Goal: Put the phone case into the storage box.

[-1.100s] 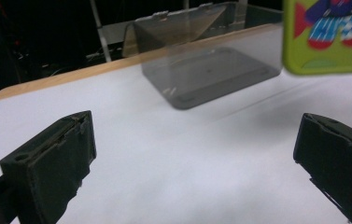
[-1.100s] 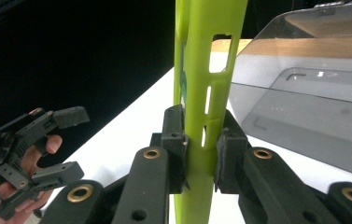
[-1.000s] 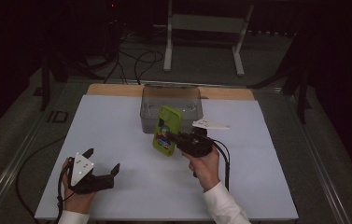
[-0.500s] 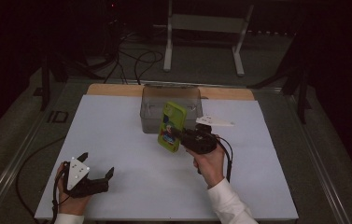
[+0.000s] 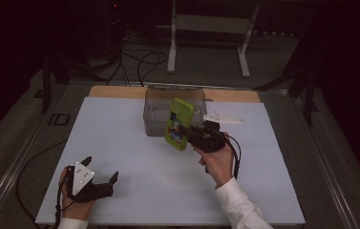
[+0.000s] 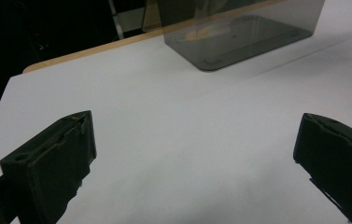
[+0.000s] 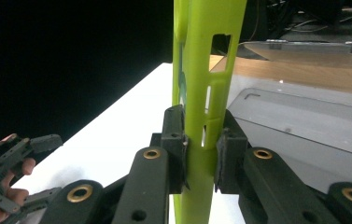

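gripping the green phone case [image 5: 180,123] near its lower end, the right tool [image 5: 193,135] holds it upright in front of the clear bin [image 5: 153,112]; so low a pinch could let it pivot or slip; the left tool [image 5: 102,181] rests wide open on the tabletop [image 5: 120,143].

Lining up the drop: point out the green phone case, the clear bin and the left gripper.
green phone case [image 5: 179,123], high view, printed back.
clear bin [image 5: 154,114], high view, left wall.
left gripper [image 5: 102,171], high view, between its open fingertips.
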Available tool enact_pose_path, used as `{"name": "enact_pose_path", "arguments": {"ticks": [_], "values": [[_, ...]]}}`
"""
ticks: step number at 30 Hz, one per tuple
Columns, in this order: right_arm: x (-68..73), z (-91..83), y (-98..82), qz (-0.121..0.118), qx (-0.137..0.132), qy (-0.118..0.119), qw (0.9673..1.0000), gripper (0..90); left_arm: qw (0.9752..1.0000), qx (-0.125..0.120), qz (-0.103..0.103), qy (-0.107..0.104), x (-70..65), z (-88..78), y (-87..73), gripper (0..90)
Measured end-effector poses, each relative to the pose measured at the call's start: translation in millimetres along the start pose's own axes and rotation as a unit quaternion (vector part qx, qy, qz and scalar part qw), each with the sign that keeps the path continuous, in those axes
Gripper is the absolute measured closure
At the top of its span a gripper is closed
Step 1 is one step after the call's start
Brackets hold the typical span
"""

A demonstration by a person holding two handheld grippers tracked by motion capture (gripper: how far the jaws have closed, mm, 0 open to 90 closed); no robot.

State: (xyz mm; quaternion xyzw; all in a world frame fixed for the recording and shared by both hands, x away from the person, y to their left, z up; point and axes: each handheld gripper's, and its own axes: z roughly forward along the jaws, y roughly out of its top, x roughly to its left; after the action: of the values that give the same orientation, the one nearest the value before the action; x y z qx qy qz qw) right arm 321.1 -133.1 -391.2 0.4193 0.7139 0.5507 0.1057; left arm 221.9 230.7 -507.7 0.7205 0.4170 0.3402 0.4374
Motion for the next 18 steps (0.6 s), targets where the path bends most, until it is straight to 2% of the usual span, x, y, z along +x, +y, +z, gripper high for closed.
{"name": "enact_pose_path", "arguments": {"ticks": [6,18], "values": [[-2.9,-2.2,6.4,-0.004,0.005,-0.013,0.9999,77.9,1.0000,-0.004,-0.005,0.001,0.7,-0.6,0.2,0.0],[-7.1,-4.8,22.3,-0.010,0.023,-0.019,0.9995,77.8,1.0000,-0.006,-0.007,0.002,0.7,-1.4,0.9,0.0]]}}
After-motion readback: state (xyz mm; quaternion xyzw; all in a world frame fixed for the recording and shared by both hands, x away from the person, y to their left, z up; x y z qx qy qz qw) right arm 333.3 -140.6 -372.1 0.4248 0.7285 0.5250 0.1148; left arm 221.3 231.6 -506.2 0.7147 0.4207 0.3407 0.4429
